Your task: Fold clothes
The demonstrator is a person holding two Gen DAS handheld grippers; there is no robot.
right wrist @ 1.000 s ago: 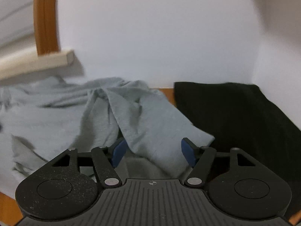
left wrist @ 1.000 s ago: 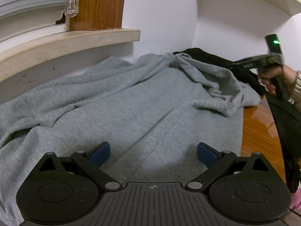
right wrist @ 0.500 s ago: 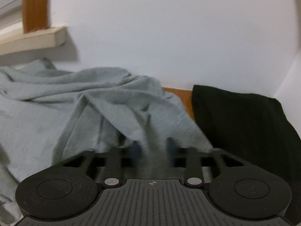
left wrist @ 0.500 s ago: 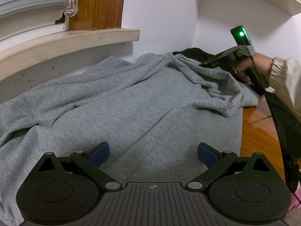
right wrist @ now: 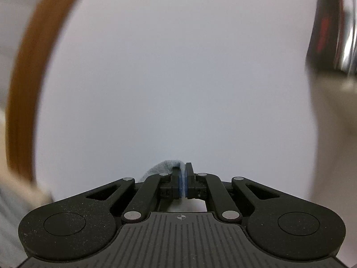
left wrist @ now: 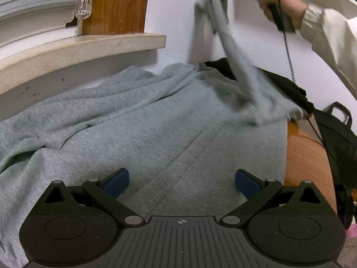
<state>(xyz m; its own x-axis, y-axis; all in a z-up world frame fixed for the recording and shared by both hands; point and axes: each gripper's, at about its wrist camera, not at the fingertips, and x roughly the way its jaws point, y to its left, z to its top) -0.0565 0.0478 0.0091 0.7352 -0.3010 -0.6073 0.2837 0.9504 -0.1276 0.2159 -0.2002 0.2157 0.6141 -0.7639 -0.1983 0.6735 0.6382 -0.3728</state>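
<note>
One corner of the grey garment (left wrist: 156, 120) hangs pinched in your right gripper (right wrist: 182, 184), raised by the wall — the rest lies spread on the table (left wrist: 305, 156). Your left gripper (left wrist: 181, 181) hovers above the cloth, fingers wide, empty. Step: opening out before folding. Next — grab a second corner, probably.

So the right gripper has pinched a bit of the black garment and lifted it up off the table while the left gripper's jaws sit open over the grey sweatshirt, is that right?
Not quite: the cloth pinched in the right gripper is part of the grey sweatshirt, not the black garment, which lies on the table. The right wrist view shows grey fabric between the shut jaws. The rest holds: the left gripper sits open over the sweatshirt.
</note>
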